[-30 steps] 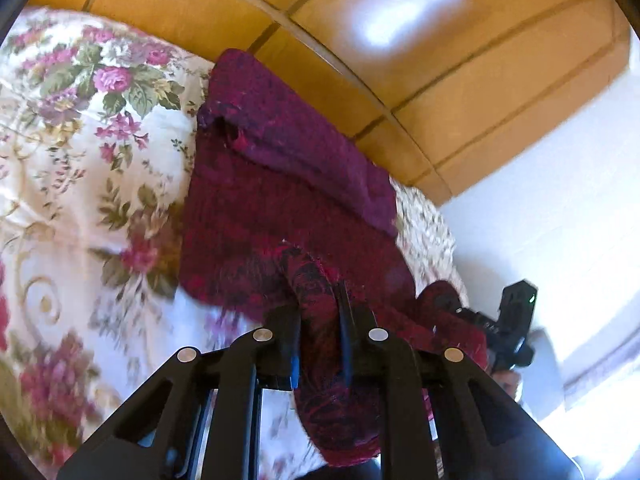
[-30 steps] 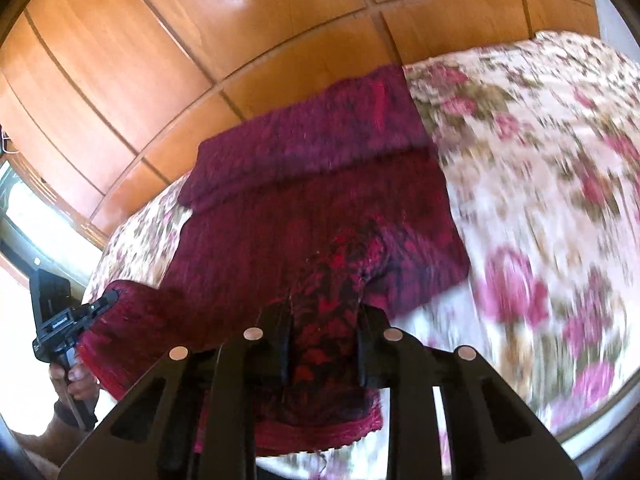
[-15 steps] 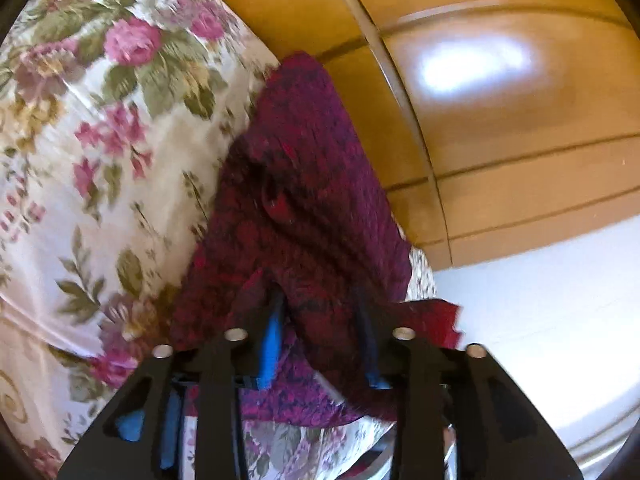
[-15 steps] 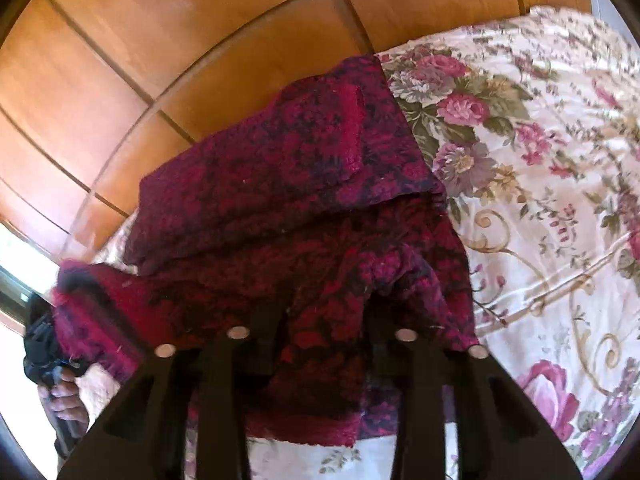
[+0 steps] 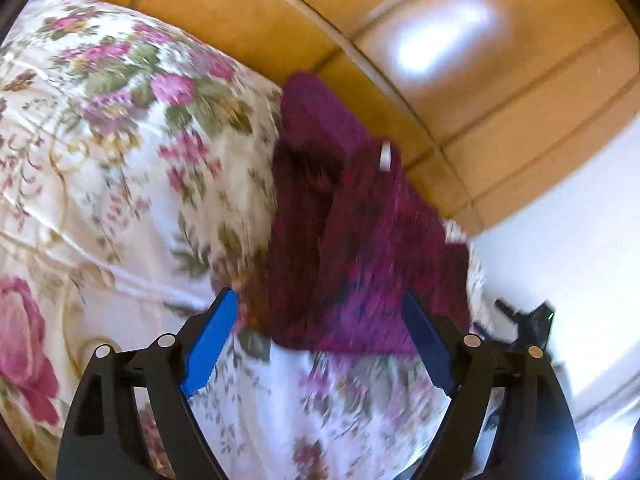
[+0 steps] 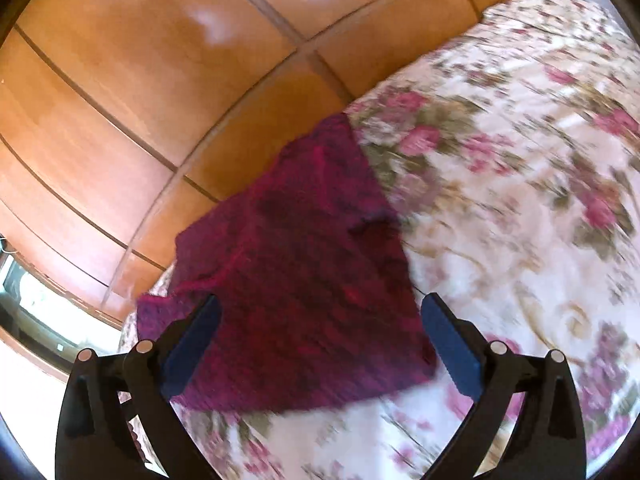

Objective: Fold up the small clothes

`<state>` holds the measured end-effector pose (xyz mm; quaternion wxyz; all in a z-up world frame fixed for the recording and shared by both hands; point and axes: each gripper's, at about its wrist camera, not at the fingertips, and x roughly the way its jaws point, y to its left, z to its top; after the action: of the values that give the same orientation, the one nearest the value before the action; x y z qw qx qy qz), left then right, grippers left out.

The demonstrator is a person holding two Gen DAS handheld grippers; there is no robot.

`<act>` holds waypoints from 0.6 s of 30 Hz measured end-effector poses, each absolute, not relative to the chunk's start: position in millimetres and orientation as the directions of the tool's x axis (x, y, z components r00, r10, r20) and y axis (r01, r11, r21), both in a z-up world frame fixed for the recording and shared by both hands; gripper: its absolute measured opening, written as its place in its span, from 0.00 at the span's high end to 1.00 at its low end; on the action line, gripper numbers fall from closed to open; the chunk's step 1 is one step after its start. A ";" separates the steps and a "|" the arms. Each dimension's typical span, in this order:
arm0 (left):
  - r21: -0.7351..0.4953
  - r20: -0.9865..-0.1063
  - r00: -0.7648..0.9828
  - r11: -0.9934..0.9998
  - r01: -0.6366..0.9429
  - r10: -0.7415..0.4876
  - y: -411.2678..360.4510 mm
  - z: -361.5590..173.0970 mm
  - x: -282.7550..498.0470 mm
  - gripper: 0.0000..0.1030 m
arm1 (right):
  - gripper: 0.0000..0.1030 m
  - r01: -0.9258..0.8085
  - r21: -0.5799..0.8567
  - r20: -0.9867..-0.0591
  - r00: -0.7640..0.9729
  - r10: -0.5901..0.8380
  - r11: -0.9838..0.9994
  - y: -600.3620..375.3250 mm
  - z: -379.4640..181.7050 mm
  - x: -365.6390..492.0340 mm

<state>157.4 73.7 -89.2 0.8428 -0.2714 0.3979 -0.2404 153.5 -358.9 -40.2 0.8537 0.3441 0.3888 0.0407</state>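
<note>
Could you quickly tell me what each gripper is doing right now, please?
Left gripper: open, jaws have just been opening, holding nothing; the maroon knit garment lies beyond on the bed.
Right gripper: open, jaws have just been opening, garment released.

One dark red knitted garment [image 5: 360, 240] lies on one flowered bedspread [image 5: 120, 200], with one wooden headboard [image 5: 500, 100] behind it. Two grippers are in view, the left gripper [image 5: 320, 336] and the right gripper [image 6: 320, 340], each with two blue-padded fingers.
</note>
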 end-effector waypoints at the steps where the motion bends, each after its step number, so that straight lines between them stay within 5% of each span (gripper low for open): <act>1: -0.637 -0.545 0.567 0.745 0.199 -0.618 68.3 -92.6 155.8 0.20 | 0.03 0.206 0.603 -0.651 0.685 0.326 0.771 -359.9 -44.8 147.4; 4: -0.606 -0.566 0.550 0.762 0.228 -0.614 47.6 -101.4 161.4 0.21 | 0.06 0.212 0.528 -0.710 0.642 0.290 0.822 -352.9 -59.1 144.5; 6: -0.588 -0.593 0.537 0.778 0.220 -0.600 37.3 -108.7 170.5 0.32 | 0.24 0.206 0.485 -0.747 0.604 0.279 0.850 -344.8 -73.3 151.8; 10: -0.574 -0.637 0.517 0.799 0.177 -0.572 36.5 -117.8 182.0 0.65 | 0.43 0.206 0.399 -0.800 0.555 0.229 0.893 -329.1 -85.0 160.2; 12: -0.575 -0.634 0.521 0.799 0.178 -0.572 41.7 -114.8 178.3 0.75 | 0.65 0.192 0.396 -0.798 0.555 0.233 0.898 -326.5 -80.8 159.5; 18: -0.574 -0.622 0.527 0.795 0.197 -0.579 51.0 -108.4 162.2 0.83 | 0.75 0.143 0.350 -0.780 0.592 0.203 0.926 -310.8 -54.4 136.9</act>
<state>162.2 51.0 -108.4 0.8449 -0.2230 0.4286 -0.2298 136.9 -310.8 -54.4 0.8713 0.1919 0.4513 0.0174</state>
